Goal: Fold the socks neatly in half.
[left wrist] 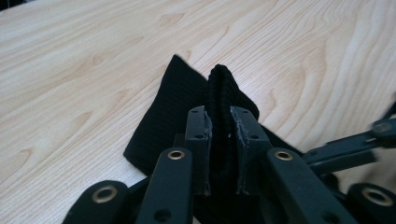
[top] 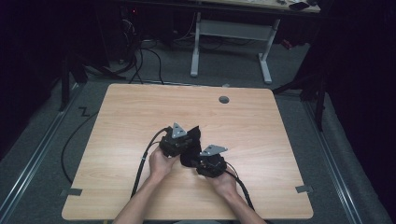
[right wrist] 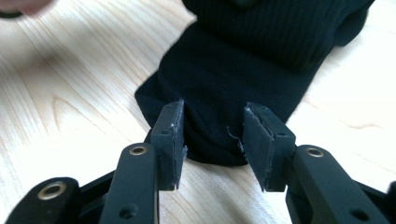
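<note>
1. Left side of the high view: the wooden table (top: 121, 121) carries both hands near its middle, toward the person's edge. A dark cable (top: 142, 161) trails from the left gripper back along the left forearm.
2. Left gripper (top: 180, 140): held in the left hand (top: 161, 163), grey three-cornered plate on top. In the left gripper view its jaws are pressed in on a bunched fold of the black sock (left wrist: 223, 93); ribbed knit stands up between the pads and above them. The grip is a pinch, not a bare closure.
3. Black sock: lies on the table between the two grippers, partly lifted at the pinched fold, the rest spread flat on the wood behind it in the left gripper view. In the high view it shows as a dark patch (top: 189, 158) under and between the tools.
4. Right gripper (top: 210, 161): held in the right hand (top: 226, 182), just right of the left one, nearly touching it. In the right gripper view its jaws stand apart on either side of the sock's end (right wrist: 215, 116); the pads (right wrist: 170, 135) do not press the cloth. Spread, nothing gripped.
</note>
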{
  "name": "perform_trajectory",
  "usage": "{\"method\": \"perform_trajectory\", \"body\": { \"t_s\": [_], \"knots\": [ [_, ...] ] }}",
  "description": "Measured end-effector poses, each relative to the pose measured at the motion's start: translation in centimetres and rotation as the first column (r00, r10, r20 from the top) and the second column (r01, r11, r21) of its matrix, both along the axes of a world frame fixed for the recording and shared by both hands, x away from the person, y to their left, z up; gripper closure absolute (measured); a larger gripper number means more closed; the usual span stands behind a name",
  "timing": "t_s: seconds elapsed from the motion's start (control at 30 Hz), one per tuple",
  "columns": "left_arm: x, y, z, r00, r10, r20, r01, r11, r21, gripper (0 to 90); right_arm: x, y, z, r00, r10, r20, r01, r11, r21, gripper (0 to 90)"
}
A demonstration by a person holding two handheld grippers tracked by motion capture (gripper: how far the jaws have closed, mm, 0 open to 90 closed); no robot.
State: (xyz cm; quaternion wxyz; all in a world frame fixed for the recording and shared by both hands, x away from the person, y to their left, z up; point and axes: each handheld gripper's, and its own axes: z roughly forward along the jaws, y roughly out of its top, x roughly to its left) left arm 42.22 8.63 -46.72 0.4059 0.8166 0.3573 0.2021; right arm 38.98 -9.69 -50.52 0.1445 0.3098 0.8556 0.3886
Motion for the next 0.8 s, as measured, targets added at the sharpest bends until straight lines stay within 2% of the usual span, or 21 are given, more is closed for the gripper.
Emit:
{"method": "perform_trajectory", "body": {
  "t_s": [0.07, 0.13, 0.17, 0.27, 0.3, 0.47, 0.6, 0.7, 0.8],
  "knots": [
    [-0.1, -0.4, -0.2, 1.0000, -0.007, -0.002, 0.007, 0.9998, 0.020, 76.6, 0.0, 0.1, 0.0, 1.0000, 0.003, 0.005, -0.003, 1.000, -0.003, 58.7],
    [-0.3, -0.8, -0.4, 0.9999, -0.017, -0.001, 0.017, 0.9981, 0.058, 75.8, 0.0, 0.1, 0.0, 1.0000, 0.000, 0.000, 0.000, 1.000, -0.003, 58.6],
    [-0.3, -0.8, -0.5, 0.9998, -0.019, -0.001, 0.019, 0.9979, 0.062, 75.6, 0.1, 0.0, 0.0, 1.0000, 0.002, 0.000, -0.002, 1.000, -0.001, 58.6],
    [-0.4, -0.7, -0.6, 0.9999, -0.011, -0.005, 0.011, 0.9991, 0.041, 74.5, 0.1, 0.0, -0.1, 1.0000, 0.000, 0.001, 0.000, 1.000, -0.001, 58.7],
    [-0.4, -0.4, -0.8, 0.9998, -0.006, -0.020, 0.007, 0.9996, 0.027, 73.7, 0.1, 0.1, -0.1, 1.0000, 0.001, 0.006, -0.001, 1.000, -0.005, 58.6],
    [-0.5, 0.2, -1.4, 0.9984, 0.008, -0.055, -0.007, 0.9998, 0.016, 65.5, 0.1, 0.0, -0.1, 1.0000, 0.000, 0.000, 0.000, 1.000, 0.001, 58.5],
    [-0.9, 0.3, -1.2, 0.9986, 0.010, -0.052, -0.009, 0.9999, 0.013, 52.2, 0.0, 0.1, -0.1, 1.0000, -0.005, 0.007, 0.005, 1.000, 0.000, 58.4],
    [-1.6, 0.6, -0.9, 0.9988, 0.010, -0.048, -0.009, 0.9999, 0.004, 47.5, -0.4, 0.0, 0.2, 0.9998, -0.004, 0.017, 0.004, 1.000, 0.002, 63.0],
    [-2.1, 1.0, -1.0, 0.9986, 0.019, -0.050, -0.020, 0.9997, -0.011, 45.7, -0.6, -0.5, 0.6, 0.9998, 0.004, 0.019, -0.004, 1.000, 0.026, 67.3]
  ]
}}
